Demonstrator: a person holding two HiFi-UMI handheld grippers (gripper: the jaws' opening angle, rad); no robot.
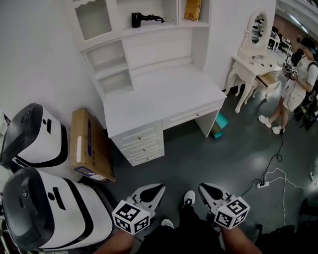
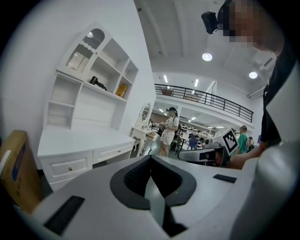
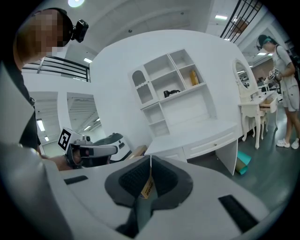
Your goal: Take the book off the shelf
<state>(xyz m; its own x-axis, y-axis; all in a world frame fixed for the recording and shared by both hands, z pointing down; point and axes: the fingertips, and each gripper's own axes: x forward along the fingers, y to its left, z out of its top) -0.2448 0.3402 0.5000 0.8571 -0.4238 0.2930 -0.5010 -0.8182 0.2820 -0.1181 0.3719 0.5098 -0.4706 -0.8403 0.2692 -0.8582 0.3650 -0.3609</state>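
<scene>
Far off: book [image 1: 193,9] on upper shelf [image 1: 149,29]; left gripper [image 1: 158,188], right gripper [image 1: 203,187] low.

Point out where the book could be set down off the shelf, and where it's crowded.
The desk top is bare, bordered by the cubbies on its left and the hutch's back panel. The grey floor before the drawers is free. Crowded: the cardboard box and two white machines left of the desk; cable and power strip at right.
</scene>
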